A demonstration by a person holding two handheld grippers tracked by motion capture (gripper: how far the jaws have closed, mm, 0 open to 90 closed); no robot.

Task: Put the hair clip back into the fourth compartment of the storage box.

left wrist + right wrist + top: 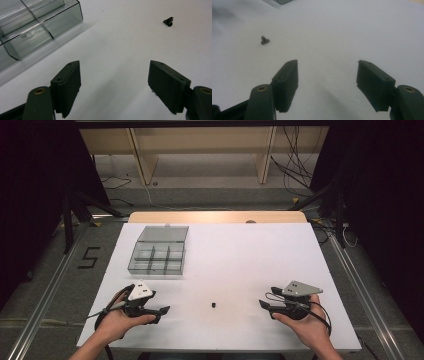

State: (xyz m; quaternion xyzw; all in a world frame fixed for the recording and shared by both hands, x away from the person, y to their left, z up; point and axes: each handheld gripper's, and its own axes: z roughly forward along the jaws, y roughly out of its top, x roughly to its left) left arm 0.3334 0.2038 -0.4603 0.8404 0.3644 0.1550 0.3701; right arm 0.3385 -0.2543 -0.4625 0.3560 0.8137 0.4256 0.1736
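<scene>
You are at the very start: nothing is picked up yet. Your left gripper rests low on the white table at about 7 o'clock, its jaws spread wide with nothing between them; its own view shows only bare table in the gap. Your right gripper sits at about 5 o'clock, jaws likewise wide apart and empty.

The small black part lies loose on the table between the two grippers, touching neither. From the left gripper it sits at about 1 o'clock; from the right gripper at about 11 o'clock.

The clear compartment box stands open at about 11 o'clock on the table, well apart from the part, and its compartments look empty as far as you can tell.

Judging from this, the whole job remains: reach, close on the part, carry it to the box, and drop it into a compartment.
</scene>
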